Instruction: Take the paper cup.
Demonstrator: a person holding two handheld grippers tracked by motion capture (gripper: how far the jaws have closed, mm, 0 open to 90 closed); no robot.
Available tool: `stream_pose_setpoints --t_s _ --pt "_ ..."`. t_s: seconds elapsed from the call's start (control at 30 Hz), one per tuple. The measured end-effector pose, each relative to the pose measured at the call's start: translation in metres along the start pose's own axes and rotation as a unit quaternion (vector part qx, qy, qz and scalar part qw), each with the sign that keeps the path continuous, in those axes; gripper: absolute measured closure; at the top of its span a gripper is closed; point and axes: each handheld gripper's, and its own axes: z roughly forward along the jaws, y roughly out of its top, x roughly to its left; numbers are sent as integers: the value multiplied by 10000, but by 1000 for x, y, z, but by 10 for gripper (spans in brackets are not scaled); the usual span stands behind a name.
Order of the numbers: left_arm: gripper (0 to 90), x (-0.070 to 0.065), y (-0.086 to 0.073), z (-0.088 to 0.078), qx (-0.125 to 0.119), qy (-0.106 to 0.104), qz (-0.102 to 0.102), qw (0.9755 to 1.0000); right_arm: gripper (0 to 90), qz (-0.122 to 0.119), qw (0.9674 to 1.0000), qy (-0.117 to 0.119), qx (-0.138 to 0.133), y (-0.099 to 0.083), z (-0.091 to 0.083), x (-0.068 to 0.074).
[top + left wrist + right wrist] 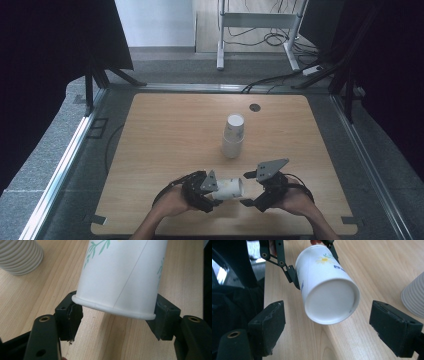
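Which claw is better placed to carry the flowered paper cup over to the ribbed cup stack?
Left. The left claw already clamps the flowered paper cup at its rim; the right claw stands open, clear of the cup's base.

Both tongs, left tongs (212,192) and right tongs (252,192), are matte black linkage frames with brass-ringed pivot holes and thick, scuffed rubber pads (268,325). Each carries a grey three-cornered plate (271,167) and trails a black cable (300,182).
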Motion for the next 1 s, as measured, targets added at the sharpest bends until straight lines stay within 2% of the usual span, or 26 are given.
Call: stream_pose_setpoints --t_s 0.1,0.13,0.2,0.57,0.67,0.8,1.0 --pt "328 -4 4 2 116 17 132 9998 130 -31 9993 -57 374 2 7 3" --pt "328 -6 6 3 172 46 172 9997 130 -31 9993 -57 374 2 7 3" --pt "328 -9 8 4 217 64 262 9994 131 -137 9983 -75 570 4 13 6" --pt "328 -23 20 7 535 193 676 9961 178 -429 9937 -169 1017 11 30 16" --pt "327 -25 22 9 600 220 739 9952 191 -502 9917 -182 1167 11 36 19" --pt "326 -27 23 11 689 223 824 9940 201 -563 9909 -164 1215 11 40 20" --pt "325 -30 24 12 679 220 834 9940 218 -567 9900 -174 1281 11 44 22"
